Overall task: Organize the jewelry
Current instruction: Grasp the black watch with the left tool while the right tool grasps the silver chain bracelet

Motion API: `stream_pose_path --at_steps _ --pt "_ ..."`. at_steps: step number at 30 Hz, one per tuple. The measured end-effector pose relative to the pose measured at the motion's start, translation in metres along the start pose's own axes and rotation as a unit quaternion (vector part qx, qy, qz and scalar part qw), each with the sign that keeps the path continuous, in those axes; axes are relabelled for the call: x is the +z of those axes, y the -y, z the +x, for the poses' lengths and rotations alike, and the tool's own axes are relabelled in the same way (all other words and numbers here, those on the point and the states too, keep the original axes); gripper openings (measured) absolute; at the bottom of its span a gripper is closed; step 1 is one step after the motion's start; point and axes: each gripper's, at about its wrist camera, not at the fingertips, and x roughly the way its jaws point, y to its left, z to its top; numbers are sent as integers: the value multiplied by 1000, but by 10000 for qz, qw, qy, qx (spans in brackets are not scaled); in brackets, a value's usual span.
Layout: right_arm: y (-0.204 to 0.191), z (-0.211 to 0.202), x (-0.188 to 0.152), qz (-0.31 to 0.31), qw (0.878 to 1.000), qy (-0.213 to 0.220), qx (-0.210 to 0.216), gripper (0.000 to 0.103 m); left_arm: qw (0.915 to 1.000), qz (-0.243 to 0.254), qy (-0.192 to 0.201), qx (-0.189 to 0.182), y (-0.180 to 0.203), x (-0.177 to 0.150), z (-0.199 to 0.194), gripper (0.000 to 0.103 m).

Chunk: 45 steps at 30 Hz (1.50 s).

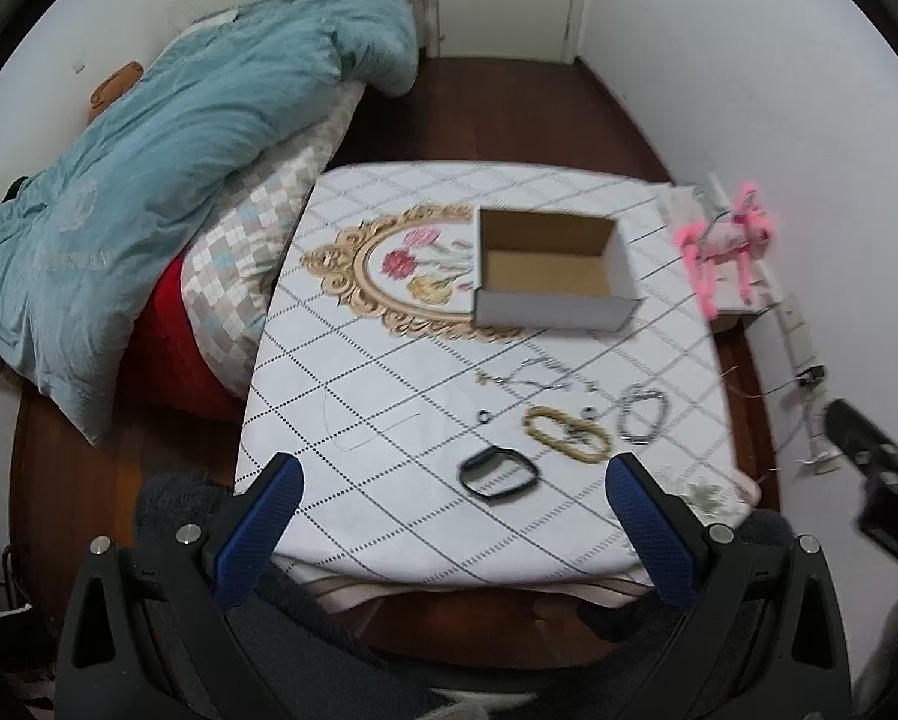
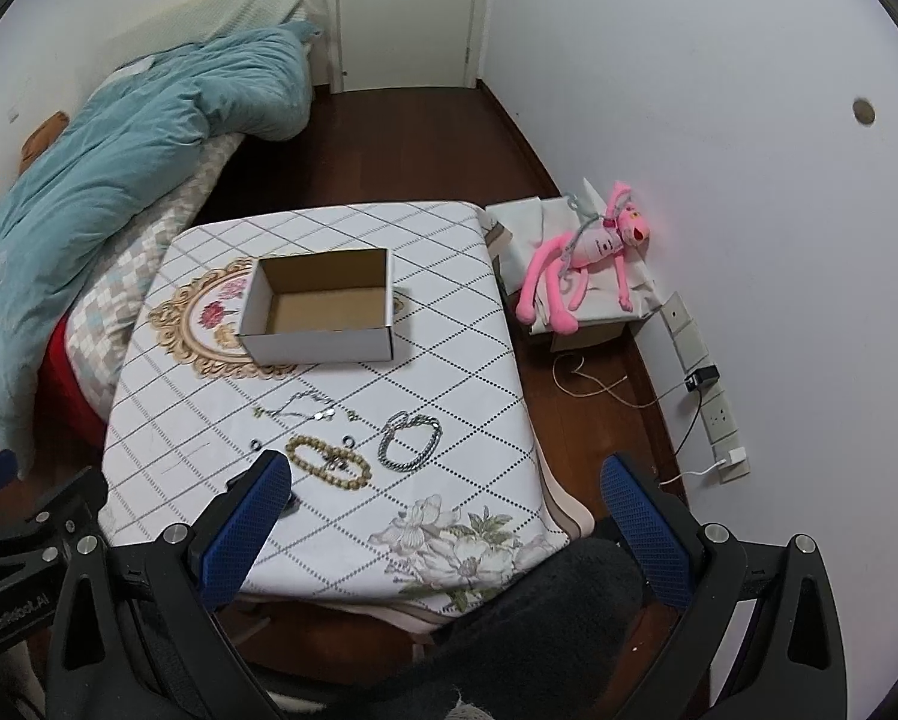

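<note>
- Bedroom with dark wooden floor and white walls; I see a small table under a white diamond-patterned tablecloth [image 2: 449, 312] with a gold floral medallion print.
- Beside the table sits a bed with a rumpled teal quilt [image 1: 167, 168] over a checkered sheet.
- An open white cardboard box with a brown inside [image 2: 323, 306] stands on the cloth toward the far side, nothing visible in it.
- Nearer to me, the jewelry lies loose on the cloth: a thin silver chain necklace [image 2: 305, 408], a tan beaded bracelet [image 2: 329, 463], a silver chain-link bracelet [image 2: 410, 441] just beside it, and two small dark rings [image 1: 484, 417].
- A black band-shaped bracelet [image 1: 499, 473] lies closest to the near edge.
- My left gripper [image 1: 451, 483] hangs above the near edge, blue-padded fingers spread wide, holding nothing.
- My right gripper [image 2: 443, 483] is likewise spread apart and carrying nothing.
- A pink long-limbed plush toy [image 2: 580, 252] lies on a cloth-covered box by the wall.
</note>
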Motion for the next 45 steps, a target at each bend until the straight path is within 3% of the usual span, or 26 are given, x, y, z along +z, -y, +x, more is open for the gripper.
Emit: stream_pose_path --at_steps 6,12,16,18,20,22,25,28,34,35,40,45 --pt "9 86 -1 157 9983 -558 -26 102 9974 -163 -696 129 -14 0 92 103" --pt "16 178 -22 266 9920 -1230 -100 92 9905 -109 -1368 54 -17 -16 163 95" --pt "21 226 -37 467 9852 -1645 91 84 9845 -42 -1751 -31 -11 -28 193 74" --pt "24 241 -42 581 9829 -1739 191 78 9829 -90 -1833 -119 -10 -33 201 69" --pt "27 255 -46 749 9806 -1784 327 74 9826 -114 -1847 -151 -9 -36 205 57" --pt "29 262 -48 934 9775 -1806 558 71 9824 -135 -1852 -185 -9 -38 207 42" --pt "30 268 -50 1144 9749 -1730 815 69 9844 -110 -1750 -160 -11 -40 210 29" --pt "22 272 -48 1000 9807 -1560 629 58 9867 -64 -1620 -112 -12 -39 212 9" --pt "1 274 -43 664 9887 -1340 96 27 9892 -18 -1467 22 -27 -31 212 8" --pt "2 273 -42 678 9890 -1308 128 9 9897 5 -1428 54 -29 -29 212 8" --pt "16 268 -44 860 9875 -1253 414 8 9916 69 -1292 86 -36 -21 205 6" --pt "22 242 -47 871 9898 -917 659 8 9928 96 -1190 25 -38 -12 195 6"
